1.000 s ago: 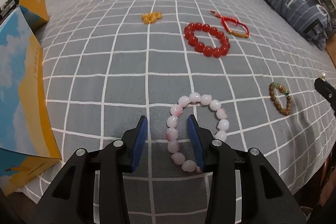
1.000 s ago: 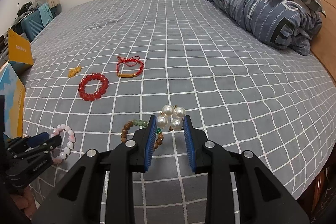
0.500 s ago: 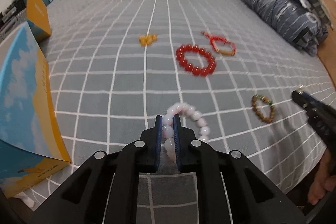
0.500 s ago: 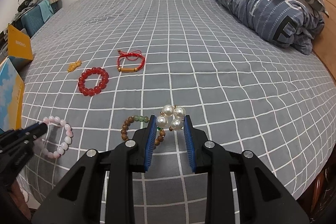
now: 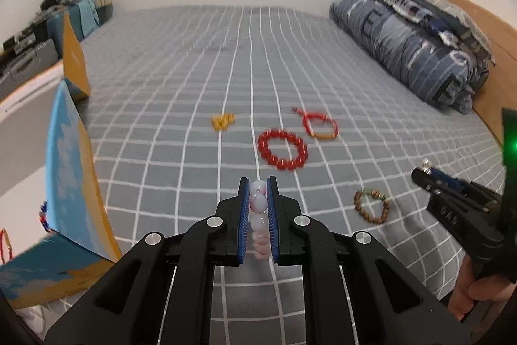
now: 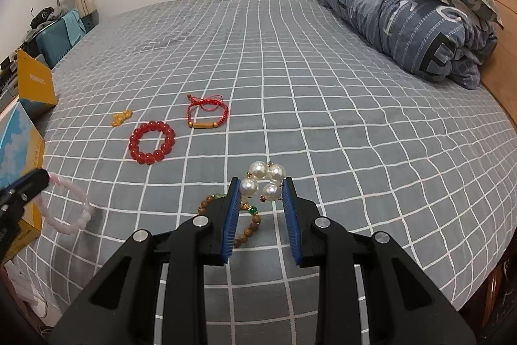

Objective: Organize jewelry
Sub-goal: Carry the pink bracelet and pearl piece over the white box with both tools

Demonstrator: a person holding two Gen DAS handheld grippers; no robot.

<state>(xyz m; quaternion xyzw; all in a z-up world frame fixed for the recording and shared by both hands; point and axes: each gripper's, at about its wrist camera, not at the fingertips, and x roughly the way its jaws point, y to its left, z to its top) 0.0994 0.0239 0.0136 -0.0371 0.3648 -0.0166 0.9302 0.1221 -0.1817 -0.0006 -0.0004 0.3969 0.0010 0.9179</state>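
**A:** What is each gripper doing?

**B:** The left gripper (image 5: pixel 258 188) has its fingers clamped on a pink bead bracelet (image 5: pixel 259 209), which hangs clear of the bed (image 6: pixel 290 70) near its front left corner. The right gripper (image 6: pixel 261 183) has its fingers pressed on a cluster of white pearls (image 6: pixel 265 180), above the front edge of the bed.

**A:** What jewelry lies on the bed?

**B:** A brown wooden bead bracelet (image 6: pixel 248 227) with a green bead lies just under the right gripper. Farther back, toward the left edge, lie a red bead bracelet (image 6: pixel 152 142), a red cord bracelet (image 6: pixel 206 113) just beside it, and a small yellow charm (image 6: pixel 121 118).

**A:** Anything else?

**B:** A blue and yellow box (image 5: pixel 69 183) stands at the left edge. A folded blue quilt (image 6: pixel 410 18) lies along the right edge.
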